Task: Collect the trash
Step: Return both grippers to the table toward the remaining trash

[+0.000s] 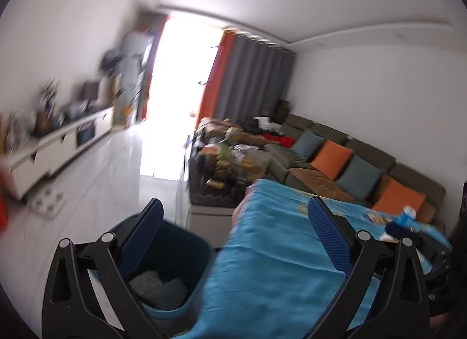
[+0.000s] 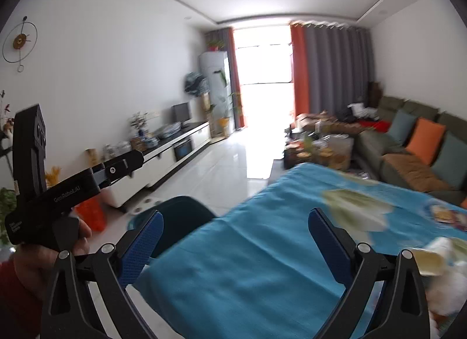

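In the left wrist view my left gripper (image 1: 236, 222) stands open with nothing between its blue pads, above the edge of a table under a blue cloth (image 1: 277, 257). A dark teal bin (image 1: 178, 254) stands on the floor left of the table, with crumpled pale trash (image 1: 159, 286) inside. A blue can (image 1: 408, 213) and a wrapper (image 1: 376, 217) lie at the table's far right. My right gripper (image 2: 233, 237) is open and empty over the blue cloth (image 2: 262, 266). White crumpled paper (image 2: 446, 289), a yellowish cup (image 2: 429, 263) and a colourful wrapper (image 2: 446, 215) lie to its right. The bin (image 2: 184, 216) shows at its left.
A hand in a red sleeve (image 2: 35, 266) holds the left gripper's body (image 2: 58, 193) at the left. A white TV cabinet (image 2: 175, 152) lines the left wall. An orange bag (image 2: 90, 213) sits on the floor. A cluttered coffee table (image 2: 318, 149) and a sofa (image 2: 408, 164) lie beyond.
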`<state>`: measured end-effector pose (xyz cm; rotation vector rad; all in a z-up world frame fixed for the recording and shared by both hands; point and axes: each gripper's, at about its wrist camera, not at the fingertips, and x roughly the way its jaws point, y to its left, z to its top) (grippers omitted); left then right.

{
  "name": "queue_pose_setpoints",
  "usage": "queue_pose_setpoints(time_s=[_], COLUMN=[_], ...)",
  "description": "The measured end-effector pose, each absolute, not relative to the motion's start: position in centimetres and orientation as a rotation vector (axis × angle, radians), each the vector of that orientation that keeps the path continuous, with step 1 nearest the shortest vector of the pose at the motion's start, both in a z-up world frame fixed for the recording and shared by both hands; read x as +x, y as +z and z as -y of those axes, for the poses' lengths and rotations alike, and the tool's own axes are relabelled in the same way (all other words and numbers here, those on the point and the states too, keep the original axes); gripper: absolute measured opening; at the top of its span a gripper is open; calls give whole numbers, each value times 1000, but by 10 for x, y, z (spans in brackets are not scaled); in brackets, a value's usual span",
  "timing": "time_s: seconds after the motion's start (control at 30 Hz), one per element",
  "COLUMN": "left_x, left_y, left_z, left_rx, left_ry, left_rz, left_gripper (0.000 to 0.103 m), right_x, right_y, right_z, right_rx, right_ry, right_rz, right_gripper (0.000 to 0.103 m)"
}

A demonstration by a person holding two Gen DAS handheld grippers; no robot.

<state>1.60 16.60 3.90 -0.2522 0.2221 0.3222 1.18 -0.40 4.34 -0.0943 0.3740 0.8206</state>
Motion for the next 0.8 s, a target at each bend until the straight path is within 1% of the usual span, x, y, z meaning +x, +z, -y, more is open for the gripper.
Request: queue_pose_setpoints(time_s=[0.2, 0.43, 0.7, 0.8], left_x=[32, 38, 40, 44], left_y=[51, 48, 30, 19], left_z=[-90, -30, 10, 18], left_rx=[-81, -61, -49, -67], left_ry=[221, 76, -35, -93], left_rz=[-199, -192, -221, -258], left_gripper=[97, 97, 97, 97], right_x=[-7, -27, -39, -44], right_y=[44, 28, 3, -4], right_z=[59, 101, 133, 149], right_rx=[-105, -160, -204, -199], right_ry=[667, 522, 365, 308], right_rz=[-303, -286, -324, -341], right_gripper=[96, 96, 96, 96])
